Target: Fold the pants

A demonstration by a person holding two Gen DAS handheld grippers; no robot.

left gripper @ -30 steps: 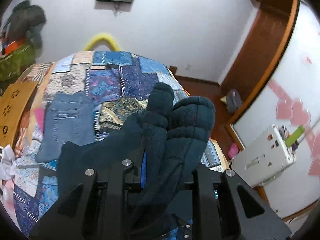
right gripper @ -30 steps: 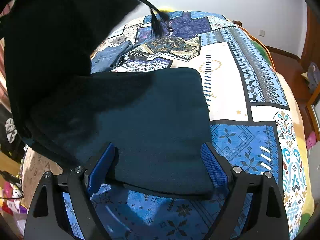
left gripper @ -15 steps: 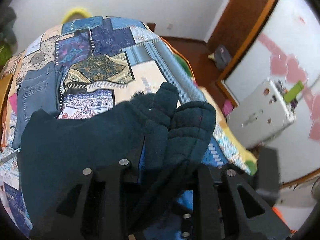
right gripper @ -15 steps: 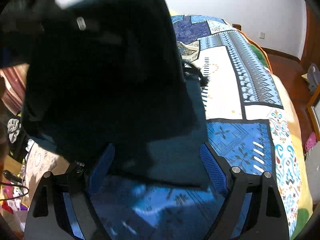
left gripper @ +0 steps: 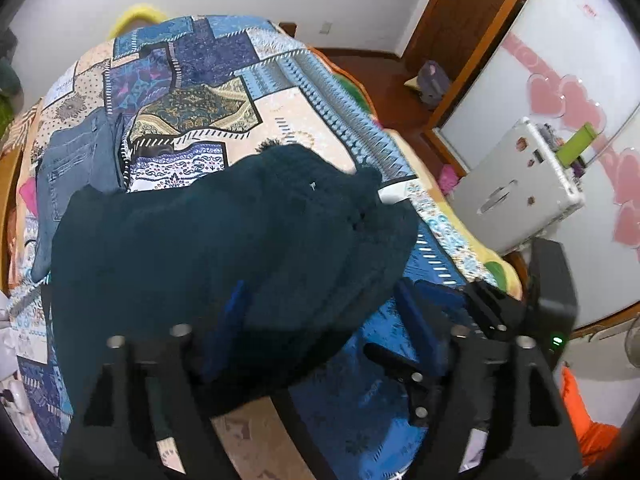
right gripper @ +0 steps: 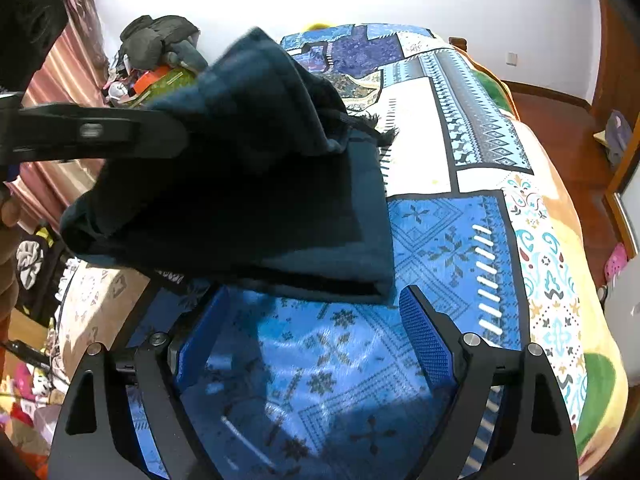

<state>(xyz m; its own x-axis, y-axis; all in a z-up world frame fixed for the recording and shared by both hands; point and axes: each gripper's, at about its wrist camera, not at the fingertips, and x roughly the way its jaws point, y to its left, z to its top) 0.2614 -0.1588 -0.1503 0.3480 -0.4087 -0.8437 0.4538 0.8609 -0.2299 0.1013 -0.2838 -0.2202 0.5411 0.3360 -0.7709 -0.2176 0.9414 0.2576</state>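
Observation:
The dark teal pants lie folded on the patchwork bedspread; they also show in the right wrist view. My left gripper is open, its blue pads spread apart, with the folded top layer of cloth lying loose between them. In the right wrist view the left gripper's black finger reaches in from the left against the raised fold. My right gripper is open and empty, just in front of the pants' near edge.
A pair of blue jeans lies on the bed at the far left. A white appliance and a pink-patterned wall stand to the right of the bed. Clutter and clothes pile by the curtain at the left.
My left gripper has opened and released the bunched cloth, after carrying it down and over the lower layer. The right gripper has stayed open in place.

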